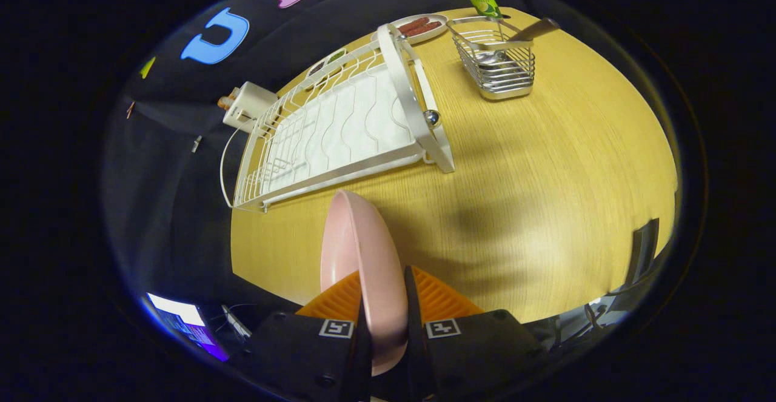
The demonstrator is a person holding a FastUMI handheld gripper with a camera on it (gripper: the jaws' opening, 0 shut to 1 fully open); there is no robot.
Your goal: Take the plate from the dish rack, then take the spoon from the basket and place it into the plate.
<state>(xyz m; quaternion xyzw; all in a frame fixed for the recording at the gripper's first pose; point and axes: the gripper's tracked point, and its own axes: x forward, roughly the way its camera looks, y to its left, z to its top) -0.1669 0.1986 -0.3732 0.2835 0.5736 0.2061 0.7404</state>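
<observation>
The gripper (383, 305) clamps the pink plate (364, 262) on edge between both fingers, its long axis running forward toward the white dish rack (339, 129). Beyond, the wire basket (500, 65) holds the spoon (521, 35).

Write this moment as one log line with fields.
gripper: shut on pink plate | plate: out of dish rack, above table | spoon: in basket

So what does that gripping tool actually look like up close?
The gripper is a blocky black body with two jaws reaching forward. Each jaw has a ridged, wedge-shaped face. On top of each side sits a small square black-and-white marker, like a simple printed code. Round screw heads dot the casing.
</observation>
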